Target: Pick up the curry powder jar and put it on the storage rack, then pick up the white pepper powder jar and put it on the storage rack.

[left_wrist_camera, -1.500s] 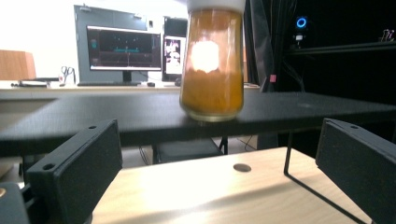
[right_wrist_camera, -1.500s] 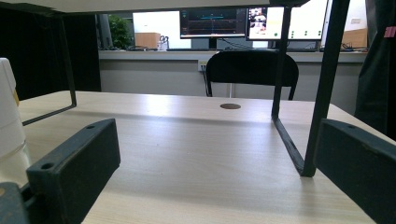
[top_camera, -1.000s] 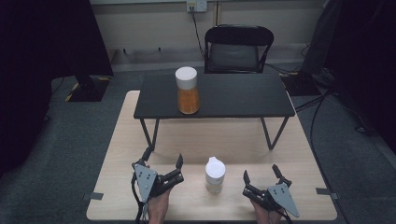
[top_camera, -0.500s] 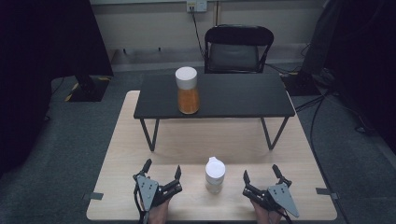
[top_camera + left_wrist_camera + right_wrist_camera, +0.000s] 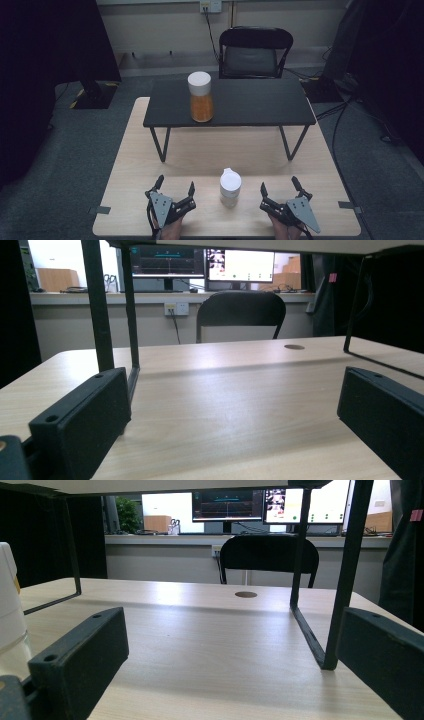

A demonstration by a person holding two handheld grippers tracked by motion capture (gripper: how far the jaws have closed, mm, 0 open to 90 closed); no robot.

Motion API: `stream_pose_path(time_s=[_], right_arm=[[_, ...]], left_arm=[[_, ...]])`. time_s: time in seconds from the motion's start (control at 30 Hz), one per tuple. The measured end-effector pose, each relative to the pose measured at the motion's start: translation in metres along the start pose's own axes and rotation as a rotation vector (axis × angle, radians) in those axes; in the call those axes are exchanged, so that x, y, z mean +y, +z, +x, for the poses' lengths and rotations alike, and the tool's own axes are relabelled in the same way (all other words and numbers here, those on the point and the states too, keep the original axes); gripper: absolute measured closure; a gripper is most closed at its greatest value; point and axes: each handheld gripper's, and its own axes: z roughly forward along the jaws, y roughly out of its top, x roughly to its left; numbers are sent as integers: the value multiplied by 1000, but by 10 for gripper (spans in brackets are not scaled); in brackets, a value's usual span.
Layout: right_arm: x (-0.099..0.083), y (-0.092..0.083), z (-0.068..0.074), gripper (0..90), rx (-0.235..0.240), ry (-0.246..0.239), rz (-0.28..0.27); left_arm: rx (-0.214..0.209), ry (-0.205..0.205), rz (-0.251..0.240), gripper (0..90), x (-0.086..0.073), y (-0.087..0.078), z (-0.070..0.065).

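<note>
A black low table point(image 5: 260, 102) stands on the wooden table point(image 5: 200, 155) — its thin metal legs point(image 5: 159, 144) rest on the pale top. On the black surface, toward its left end, stands a jar of orange contents point(image 5: 201, 97) with a white lid. Behind it, on the grey carpet, a black folding chair point(image 5: 255, 52) faces the table — a wall socket point(image 5: 210, 6) above it.

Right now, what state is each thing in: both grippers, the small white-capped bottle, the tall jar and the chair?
left gripper: open, jaws spread, holding nothing, resting at the near table edge.
right gripper: open, holding nothing, resting at the near table edge.
small bottle: upright, white cap on, standing between the grippers, untouched.
tall jar: upright on the black shelf, white lid on, orange contents inside.
chair: unfolded, seat vacant.
</note>
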Motion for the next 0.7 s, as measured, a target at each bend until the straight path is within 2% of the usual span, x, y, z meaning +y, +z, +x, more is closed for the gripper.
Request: stream_pose_path(time_s=[0.1, 0.7], right_arm=[[0, 0, 0, 0, 0, 0, 0], [0, 0, 0, 0, -1, 0, 0]], left_arm=[[5, 16, 7, 0, -1, 2, -1], [16, -3, -15, 15, -5, 3, 0]])
